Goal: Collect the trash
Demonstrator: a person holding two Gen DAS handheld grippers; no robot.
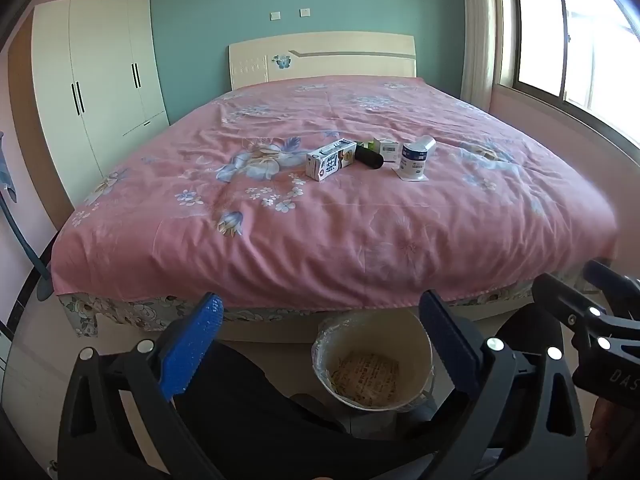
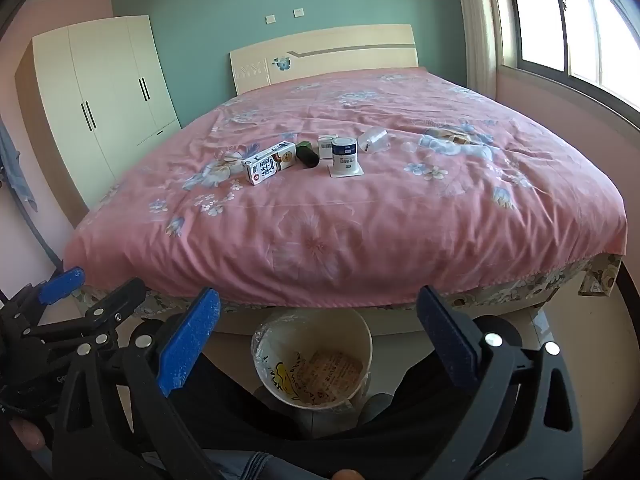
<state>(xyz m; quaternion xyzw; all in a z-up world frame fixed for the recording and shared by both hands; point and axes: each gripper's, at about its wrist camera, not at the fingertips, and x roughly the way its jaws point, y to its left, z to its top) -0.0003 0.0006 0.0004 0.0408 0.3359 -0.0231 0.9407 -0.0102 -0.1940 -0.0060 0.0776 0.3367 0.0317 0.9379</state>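
Observation:
Trash lies in a cluster mid-bed: a milk carton on its side, a dark cylinder, a small white box, a white-and-blue yogurt cup upside down, and a clear plastic cup. A cream trash bin lined with plastic stands on the floor at the bed's foot, with paper inside. My left gripper and right gripper are both open and empty, held above the bin, well short of the trash.
The bed has a pink floral cover and a cream headboard. A white wardrobe stands at the left, a window at the right. My right gripper shows at the left view's right edge.

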